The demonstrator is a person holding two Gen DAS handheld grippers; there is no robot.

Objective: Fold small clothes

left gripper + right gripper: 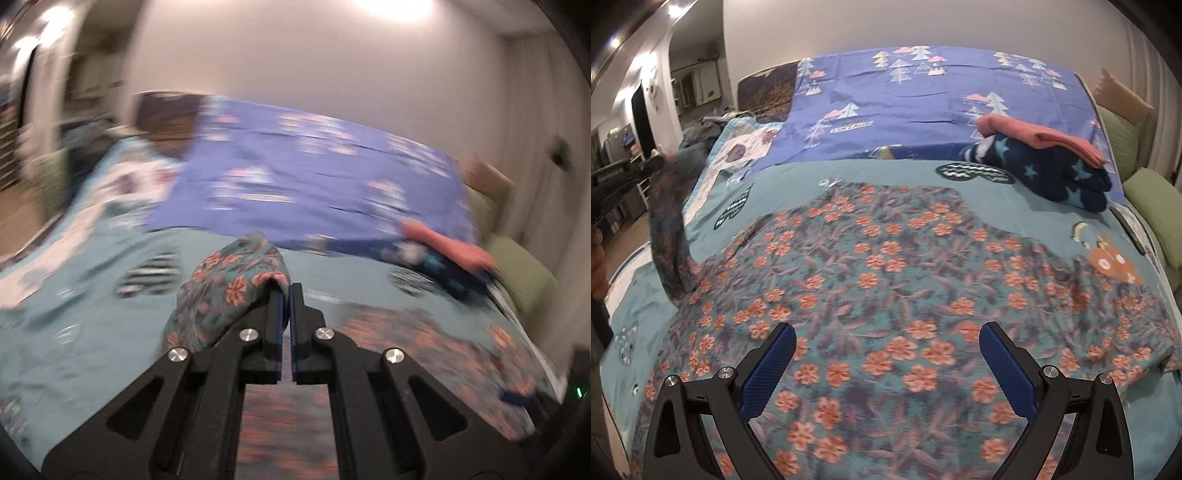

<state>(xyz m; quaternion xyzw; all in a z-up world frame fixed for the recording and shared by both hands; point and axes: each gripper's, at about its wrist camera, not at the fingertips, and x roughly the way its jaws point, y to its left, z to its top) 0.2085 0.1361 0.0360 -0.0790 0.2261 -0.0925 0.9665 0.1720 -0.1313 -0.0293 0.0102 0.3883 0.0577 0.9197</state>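
A teal garment with orange flowers (886,266) lies spread across the bed. My left gripper (287,291) is shut on one edge of it (225,284) and holds that part bunched and lifted above the bed. In the right wrist view the lifted part hangs at the far left (670,221), blurred. My right gripper (886,354) is open and empty, low over the near part of the garment, its blue pads (772,365) wide apart.
A folded pink cloth (1038,142) lies on a folded navy star-print fleece (1049,173) at the back right. A purple tree-print sheet (923,99) covers the far bed, a teal bedcover (886,173) the near part. Green cushions (1148,206) line the right edge.
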